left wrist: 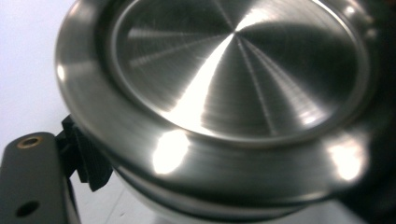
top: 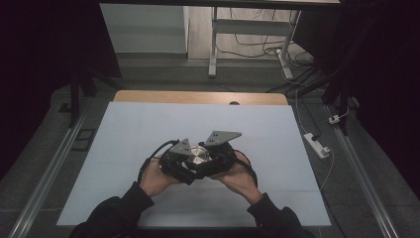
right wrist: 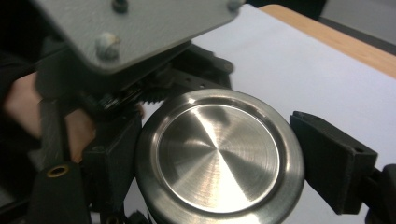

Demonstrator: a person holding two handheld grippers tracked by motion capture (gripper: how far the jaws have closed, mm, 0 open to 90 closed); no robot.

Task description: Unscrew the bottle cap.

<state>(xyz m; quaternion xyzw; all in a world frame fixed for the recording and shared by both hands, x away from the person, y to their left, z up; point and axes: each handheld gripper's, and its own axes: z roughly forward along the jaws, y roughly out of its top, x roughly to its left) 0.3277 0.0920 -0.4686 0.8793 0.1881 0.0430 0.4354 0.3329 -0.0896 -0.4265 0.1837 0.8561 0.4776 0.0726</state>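
high view: overhead, forward-down, far | both gripper views: close, sharing steel lid (right wrist: 219, 154)

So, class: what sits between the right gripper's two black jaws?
A round steel lid; the right gripper view shows its jaws closed on the rim.

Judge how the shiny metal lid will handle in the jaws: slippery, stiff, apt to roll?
The metal lid looks polished and brushed, so probably slippery against the right gripper pads. It seems rigid steel, unlikely to flex. Its round rim suggests it could roll if released on edge.

Wooden table (top: 148, 96) under a pale, perhaps foam, sheet (top: 138, 134).
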